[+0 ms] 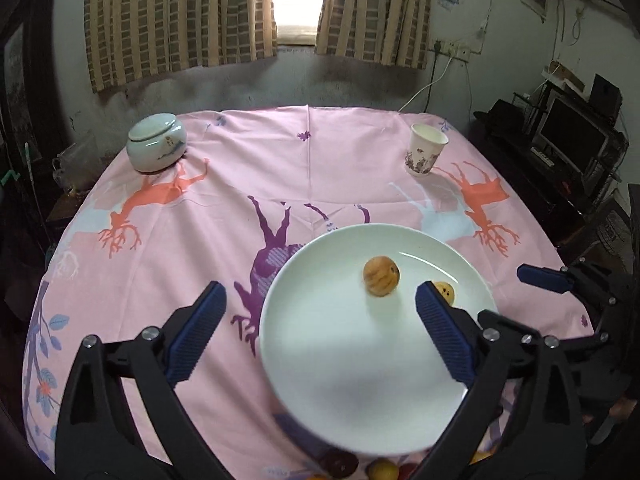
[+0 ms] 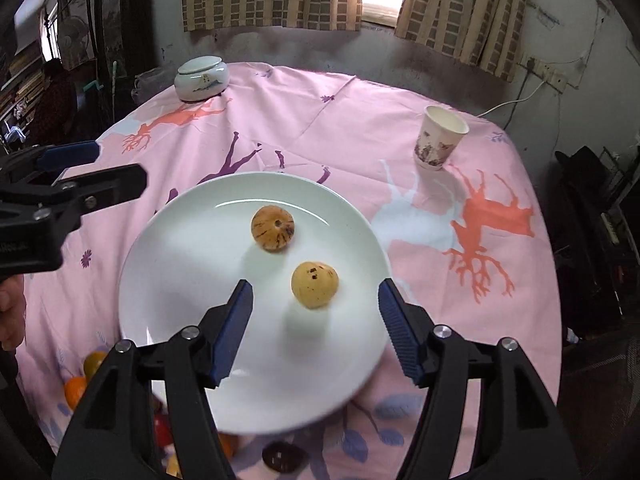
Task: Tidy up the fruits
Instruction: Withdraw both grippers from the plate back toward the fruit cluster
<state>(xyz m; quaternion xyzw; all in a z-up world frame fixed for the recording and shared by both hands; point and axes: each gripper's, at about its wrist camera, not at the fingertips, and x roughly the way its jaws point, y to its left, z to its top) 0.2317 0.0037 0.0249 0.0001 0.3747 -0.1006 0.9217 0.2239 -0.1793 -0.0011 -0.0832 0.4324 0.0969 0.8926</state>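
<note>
Both grippers wide open, empty: right gripper point(image 2: 316, 312) hovers just behind 2 tan fruits point(image 2: 315, 284) on white plate point(image 2: 168, 280); no legible writing.

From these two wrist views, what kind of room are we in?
Probably a lived-in home room, not a lab: a table under a pink deer-print tablecloth, striped curtains at a window, and a monitor on a cluttered side shelf. A white plate holds two fruits.

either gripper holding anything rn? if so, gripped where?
Nothing held. Left gripper and right gripper are both open above the plate; both fruits lie loose on it.
</note>
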